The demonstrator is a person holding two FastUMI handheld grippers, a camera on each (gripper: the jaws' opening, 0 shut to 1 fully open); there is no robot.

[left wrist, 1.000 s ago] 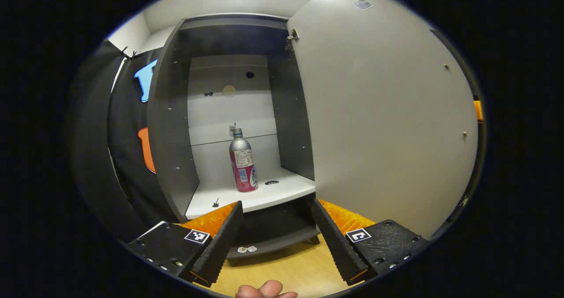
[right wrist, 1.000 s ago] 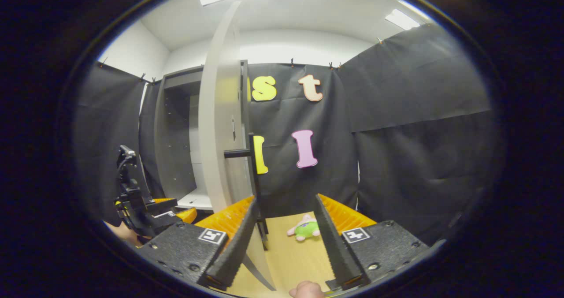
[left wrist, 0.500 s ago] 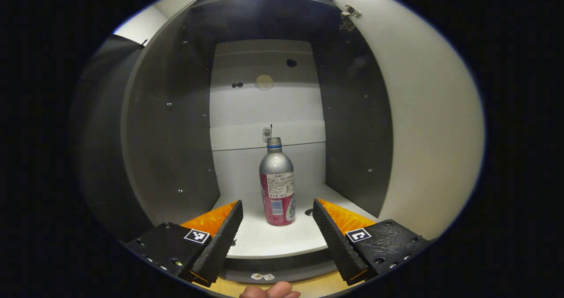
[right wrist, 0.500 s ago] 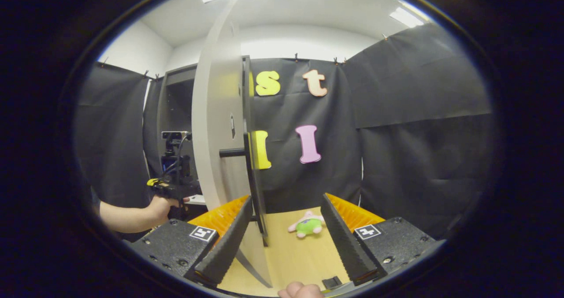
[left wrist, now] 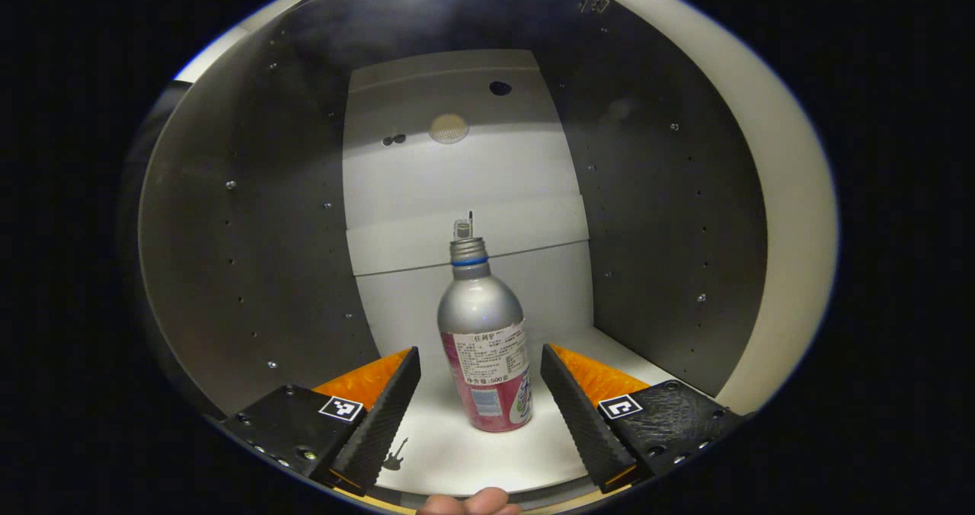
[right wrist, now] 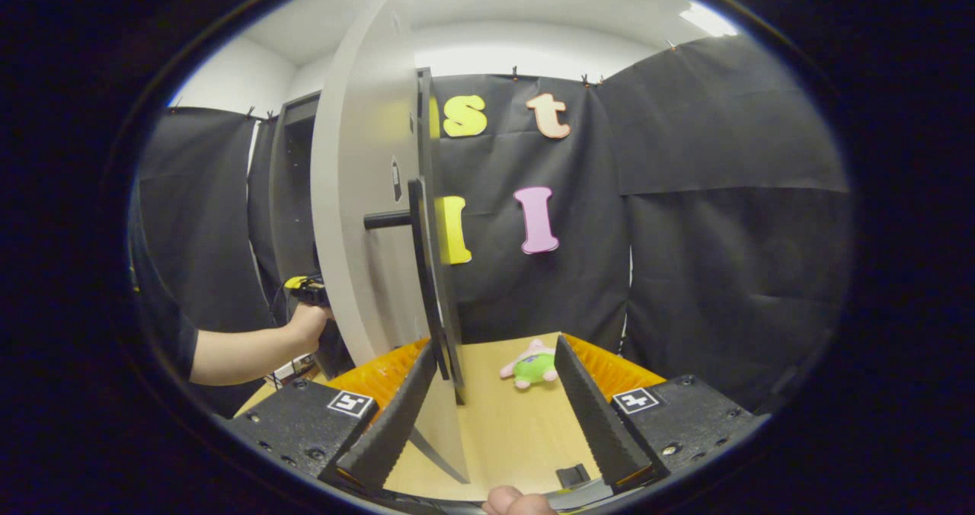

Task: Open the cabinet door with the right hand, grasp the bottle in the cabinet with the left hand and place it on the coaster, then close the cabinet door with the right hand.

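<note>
Your cabinet (left wrist: 251, 271) stands open, its dark side walls and pale back panel wrapping around the left gripper view, and in the right gripper view you see it behind the swung-out cabinet door (right wrist: 358, 218). That door stands edge-on to your right gripper, with its long dark handle (right wrist: 426, 286) running down the near edge on a short post. Behind it hangs the black cloth wall, and below lies the wooden tabletop (right wrist: 510, 439).

Inside the cabinet, the white shelf (left wrist: 487, 454) carries the bottle (left wrist: 485, 347), which stands upright near the shelf's front. It has a silver shoulder and neck, a blue ring under the cap, and a pink label on the lower body.

Your left gripper (left wrist: 480, 401) is spread wide, with one finger on each side of the bottle's lower half. Both fingers are apart from it, so nothing is pinched. A fingertip of your hand shows at the bottom edge of that view.

Your right gripper (right wrist: 495, 408) is also spread wide and holds nothing. The lower end of the door handle sits just inside its left finger, though you cannot tell whether they touch. Your left forearm (right wrist: 244, 351) reaches past the door toward the cabinet.

A small green and pink plush toy (right wrist: 531, 366) lies on the tabletop beyond the right gripper's fingers.
</note>
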